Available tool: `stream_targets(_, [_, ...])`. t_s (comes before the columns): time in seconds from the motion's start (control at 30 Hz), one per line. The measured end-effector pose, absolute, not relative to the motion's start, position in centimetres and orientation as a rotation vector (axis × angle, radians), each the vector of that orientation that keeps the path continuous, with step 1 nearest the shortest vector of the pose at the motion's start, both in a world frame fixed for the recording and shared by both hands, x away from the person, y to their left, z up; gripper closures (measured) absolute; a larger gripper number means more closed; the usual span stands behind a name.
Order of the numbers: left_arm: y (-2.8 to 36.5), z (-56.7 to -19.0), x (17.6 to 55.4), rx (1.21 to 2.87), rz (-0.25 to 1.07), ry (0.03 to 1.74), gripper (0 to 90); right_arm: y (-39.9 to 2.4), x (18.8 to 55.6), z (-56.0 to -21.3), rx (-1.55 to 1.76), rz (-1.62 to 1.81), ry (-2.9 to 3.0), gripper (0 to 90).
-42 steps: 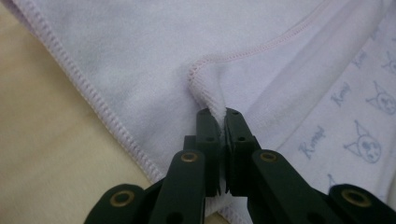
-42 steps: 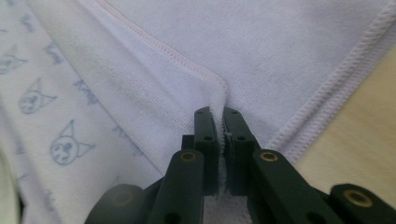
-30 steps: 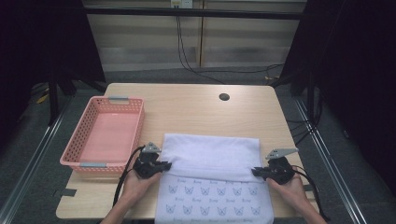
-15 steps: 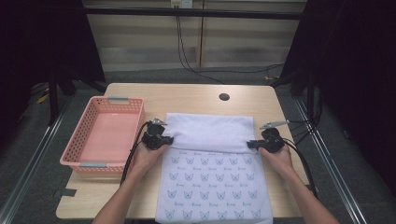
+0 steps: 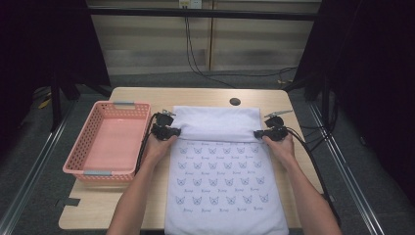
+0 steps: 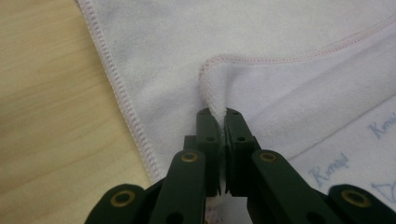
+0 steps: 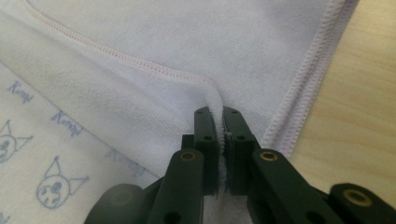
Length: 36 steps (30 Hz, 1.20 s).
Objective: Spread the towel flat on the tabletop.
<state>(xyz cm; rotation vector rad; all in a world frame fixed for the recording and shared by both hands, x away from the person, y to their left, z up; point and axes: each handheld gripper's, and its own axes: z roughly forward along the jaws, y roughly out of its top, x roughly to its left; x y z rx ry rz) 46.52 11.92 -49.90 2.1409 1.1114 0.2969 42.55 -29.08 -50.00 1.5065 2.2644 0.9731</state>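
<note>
From the high view: white terry towel printed with small blue cat faces point(image 5: 222, 181) spread down the middle of the pale wooden table point(image 5: 205, 95), near end hanging over the near edge, far end doubled back as a plain white band; left gripper point(image 5: 172, 131) and right gripper point(image 5: 260, 133) pinching that band's two corners; empty pink slatted plastic basket point(image 5: 108, 142) just beside, to the left. From the left gripper view: jaws clamped together on the stitched corner of the towel point(image 6: 261, 51), wood to the left. From the right gripper view: jaws likewise closed on the hemmed corner point(image 7: 140, 42). Likely mid-fold; best done level and in step, both corners equally taut, side hems lined up before letting go; uneven pull risks a skewed crease.
</note>
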Motion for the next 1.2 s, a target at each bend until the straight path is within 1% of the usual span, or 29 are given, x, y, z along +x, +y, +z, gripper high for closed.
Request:
stream_targets(0.03, [11.9,-49.9,46.7,2.146,0.309,1.107,86.8,-29.0,42.6,-50.1,1.512,0.978,2.245,86.4])
stream_targets(0.13, [12.2,-50.0,46.9,2.123,0.284,1.113,86.8,-28.8,42.5,-50.3,1.517,0.991,2.209,86.5])
stream_targets(0.23, [12.1,-49.5,46.6,2.118,0.271,1.110,86.8,-29.4,42.3,-50.0,1.525,1.044,2.201,86.5])
stream_targets(0.3, [12.1,-48.7,46.2,2.065,0.234,1.098,86.8,-29.9,42.2,-49.2,1.512,1.117,2.180,86.4])
stream_targets(0.37, [12.1,-47.5,45.7,2.074,0.250,1.048,86.8,-30.4,42.0,-47.8,1.480,1.178,2.162,86.4])
stream_targets(0.43, [12.2,-46.0,45.1,2.044,0.247,1.023,86.7,-30.8,41.6,-46.2,1.444,1.235,2.137,86.4])
stream_targets(0.47, [12.4,-45.2,44.6,2.026,0.254,1.019,86.8,-31.0,41.4,-45.4,1.426,1.260,2.121,86.4])
stream_targets(0.53, [13.0,-43.8,43.5,1.935,0.221,1.018,86.7,-31.5,41.0,-43.9,1.397,1.310,2.086,86.4])
stream_targets(0.63, [13.5,-42.0,42.1,1.977,0.265,0.958,86.7,-32.4,40.0,-41.9,1.364,1.374,2.057,86.4])
stream_targets(0.7, [14.1,-40.7,41.3,1.930,0.268,0.940,86.6,-32.6,39.2,-40.7,1.320,1.389,2.059,86.4])
stream_targets(0.83, [15.0,-38.5,39.6,1.918,0.300,0.898,86.7,-32.4,37.3,-38.3,1.218,1.421,2.092,86.3])
stream_targets(0.93, [15.8,-37.4,37.8,1.898,0.282,0.854,86.7,-32.7,35.6,-37.3,1.177,1.489,2.089,86.3])
stream_targets(1.0, [16.1,-36.9,36.5,1.902,0.294,0.814,86.7,-32.8,34.6,-36.8,1.147,1.505,2.096,86.3])
stream_targets(1.2, [17.3,-34.9,32.9,1.863,0.283,0.759,86.7,-32.9,31.5,-35.1,1.063,1.571,2.086,86.4])
